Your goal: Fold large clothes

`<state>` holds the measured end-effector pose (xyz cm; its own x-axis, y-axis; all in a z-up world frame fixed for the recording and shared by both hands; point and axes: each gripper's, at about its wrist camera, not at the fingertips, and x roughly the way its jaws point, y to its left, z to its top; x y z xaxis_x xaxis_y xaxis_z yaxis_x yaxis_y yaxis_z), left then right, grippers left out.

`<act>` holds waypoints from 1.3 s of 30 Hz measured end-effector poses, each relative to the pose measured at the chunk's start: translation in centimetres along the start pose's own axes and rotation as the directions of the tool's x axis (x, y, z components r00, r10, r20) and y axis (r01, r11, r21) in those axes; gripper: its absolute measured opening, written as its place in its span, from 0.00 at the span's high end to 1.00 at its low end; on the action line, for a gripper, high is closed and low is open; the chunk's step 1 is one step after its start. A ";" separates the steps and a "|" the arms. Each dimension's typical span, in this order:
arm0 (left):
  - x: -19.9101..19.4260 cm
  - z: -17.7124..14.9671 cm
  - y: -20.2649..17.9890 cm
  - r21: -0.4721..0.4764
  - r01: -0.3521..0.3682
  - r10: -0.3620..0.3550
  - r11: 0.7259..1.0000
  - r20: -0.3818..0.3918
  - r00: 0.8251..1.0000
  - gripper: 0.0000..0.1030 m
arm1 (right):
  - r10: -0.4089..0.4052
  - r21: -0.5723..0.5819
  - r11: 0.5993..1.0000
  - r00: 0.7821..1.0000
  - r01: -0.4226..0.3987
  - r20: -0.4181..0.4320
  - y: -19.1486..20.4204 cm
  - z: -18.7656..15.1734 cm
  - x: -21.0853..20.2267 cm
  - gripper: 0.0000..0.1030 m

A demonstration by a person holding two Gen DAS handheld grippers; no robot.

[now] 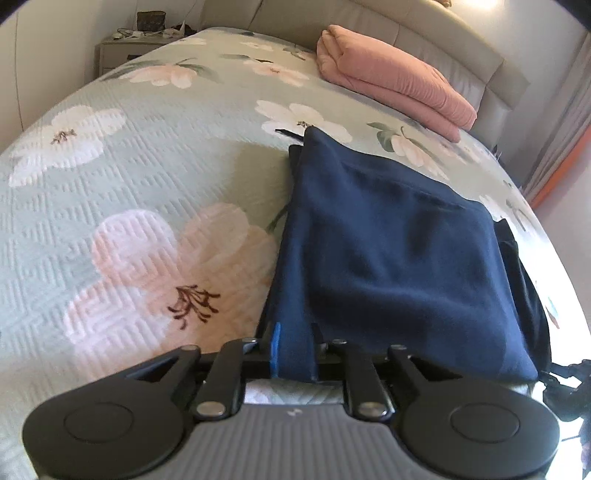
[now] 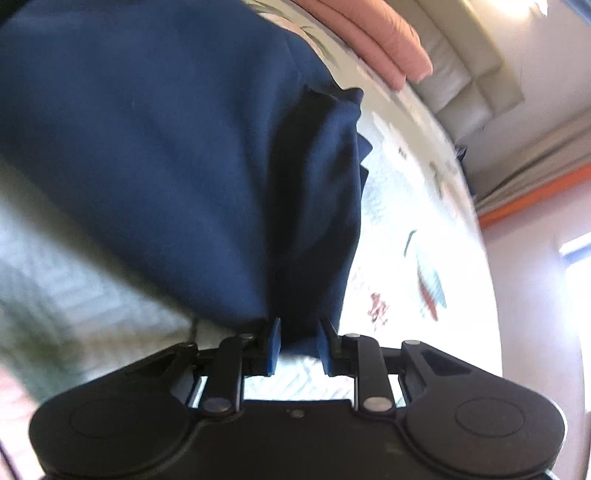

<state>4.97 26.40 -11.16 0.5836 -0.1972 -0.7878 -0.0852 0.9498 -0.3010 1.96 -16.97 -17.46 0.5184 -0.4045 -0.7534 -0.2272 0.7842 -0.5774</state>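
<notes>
Mid-fold; my left claw [image 1: 291, 350] and right claw [image 2: 297, 347] each pinch the navy garment's [image 1: 388, 240] near edge at bottom centre; next, I judge, carry it evenly toward the upper frame.

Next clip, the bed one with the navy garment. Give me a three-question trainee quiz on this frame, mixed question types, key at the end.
1. True or false: both the left gripper and the right gripper are shut on the navy garment.
2. Multiple choice: the pink folded item lies
A. on top of the navy garment
B. apart from it, farther up the bed near the headboard
C. on the nightstand
3. Fill in: the bedspread is pale green with a ____ print.

Key: 1 true; 2 B; 3 floral.
</notes>
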 end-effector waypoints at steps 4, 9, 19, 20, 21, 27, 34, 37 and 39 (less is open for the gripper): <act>-1.0 0.8 0.5 0.019 0.004 -0.004 1.000 -0.009 1.000 0.56 | 0.057 0.054 0.997 0.998 -0.056 -0.014 -0.2 0.3 -1.8 0.50; 0.1 2.9 1.3 0.005 0.116 -0.116 0.993 -0.049 0.992 0.46 | 0.087 0.149 0.985 0.996 -0.087 0.010 1.1 0.6 -4.6 0.47; 4.8 4.3 3.4 -0.042 0.140 -0.144 0.989 -0.113 0.983 0.42 | 0.087 0.224 0.971 0.996 -0.086 0.006 2.2 -0.4 -5.6 0.47; 5.1 4.2 3.5 -0.052 0.142 -0.147 0.989 -0.119 0.982 0.41 | 0.042 0.201 0.979 0.999 -0.041 -0.003 1.9 -0.4 -5.4 0.47; 5.6 4.1 3.7 -0.063 0.156 -0.164 0.986 -0.133 0.978 0.41 | -0.017 0.160 0.987 1.000 0.019 -0.015 1.7 -0.4 -5.0 0.47; 7.2 3.1 4.6 -0.177 0.278 -0.297 0.944 -0.091 0.950 0.27 | 0.113 0.324 0.940 0.994 -0.106 -0.004 -3.8 -1.3 -4.7 0.37; 9.0 2.9 5.0 -0.263 0.401 -0.432 0.878 -0.074 0.899 0.26 | 0.184 0.437 0.881 0.982 -0.181 0.036 -7.0 -2.9 -4.7 0.36; 10.3 3.3 4.6 -0.294 0.399 -0.441 0.869 -0.093 0.893 0.61 | 0.204 0.431 0.876 0.976 -0.216 0.074 -6.7 -2.7 -4.0 0.36; 11.7 3.2 4.4 -0.348 0.402 -0.461 0.847 -0.103 0.881 0.75 | 0.215 0.433 0.868 0.970 -0.242 0.110 -6.4 -2.6 -4.0 0.36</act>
<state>13.99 29.03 -20.04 0.4706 -0.6367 -0.6109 -0.1189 0.6403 -0.7589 -0.77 -21.61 -11.54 0.5451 -0.1718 -0.8206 0.0342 0.9825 -0.1830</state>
